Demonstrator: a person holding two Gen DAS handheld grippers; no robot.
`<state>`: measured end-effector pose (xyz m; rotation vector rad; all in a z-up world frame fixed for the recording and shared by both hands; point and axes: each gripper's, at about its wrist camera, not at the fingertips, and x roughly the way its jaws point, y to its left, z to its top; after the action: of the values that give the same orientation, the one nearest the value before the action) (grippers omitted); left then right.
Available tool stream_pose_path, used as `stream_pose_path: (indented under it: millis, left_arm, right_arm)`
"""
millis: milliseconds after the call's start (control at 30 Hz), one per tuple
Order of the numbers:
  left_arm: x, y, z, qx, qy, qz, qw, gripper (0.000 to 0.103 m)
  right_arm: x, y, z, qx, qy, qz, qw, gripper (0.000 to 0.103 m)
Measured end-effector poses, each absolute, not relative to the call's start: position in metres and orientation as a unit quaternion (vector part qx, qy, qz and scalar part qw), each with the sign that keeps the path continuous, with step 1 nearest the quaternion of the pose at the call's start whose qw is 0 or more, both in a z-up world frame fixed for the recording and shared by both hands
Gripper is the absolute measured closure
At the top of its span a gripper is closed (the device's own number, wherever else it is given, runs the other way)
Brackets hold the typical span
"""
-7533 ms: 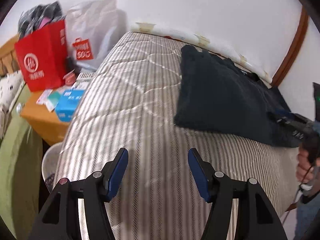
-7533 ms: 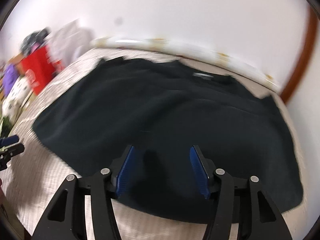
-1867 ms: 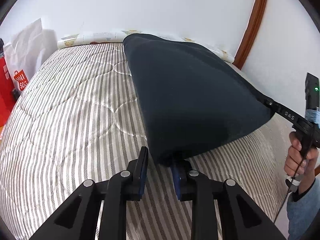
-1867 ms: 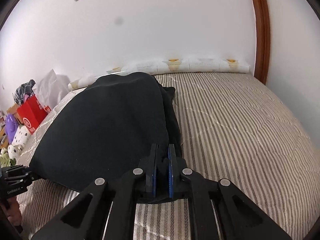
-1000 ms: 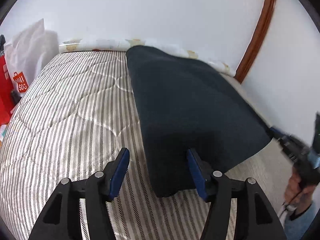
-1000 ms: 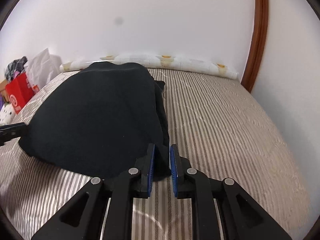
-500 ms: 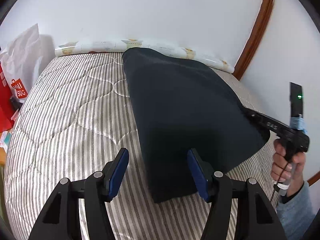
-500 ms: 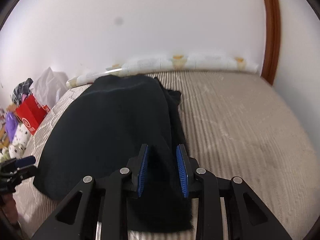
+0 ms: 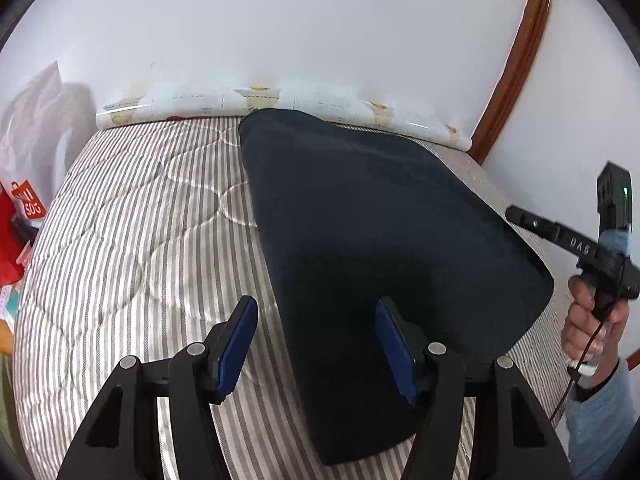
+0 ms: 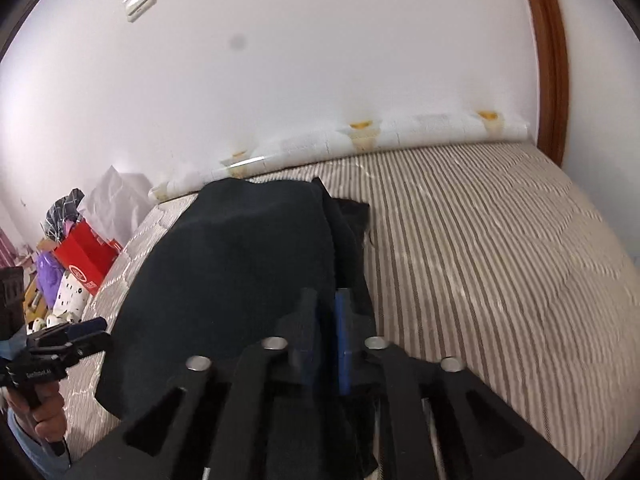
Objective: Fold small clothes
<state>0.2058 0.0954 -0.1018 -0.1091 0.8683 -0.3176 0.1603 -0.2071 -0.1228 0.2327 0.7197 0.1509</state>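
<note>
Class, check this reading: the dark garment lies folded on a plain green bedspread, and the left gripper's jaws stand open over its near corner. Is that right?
Not quite. The bedspread is not plain green: it is quilted, with grey and white stripes, as the left wrist view shows. The rest holds: the dark garment lies folded on it, and the left gripper stands open over its near corner.
</note>
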Motion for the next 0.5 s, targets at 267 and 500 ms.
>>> stream_pose_path:
  millis: [267, 500]
  left_arm:
    - [0.225, 0.102, -0.104, -0.062, 0.422, -0.166, 0.889, 0.045]
    - [0.229, 0.112, -0.106, -0.061, 0.423, -0.172, 0.888, 0.045]
  right_arm:
    - [0.221, -0.194, -0.145, 0.118, 0.429, 0.059, 0.894, 0.087]
    - [0.202, -0.218, -0.133, 0.144, 0.368, 0.068, 0.916, 0.098]
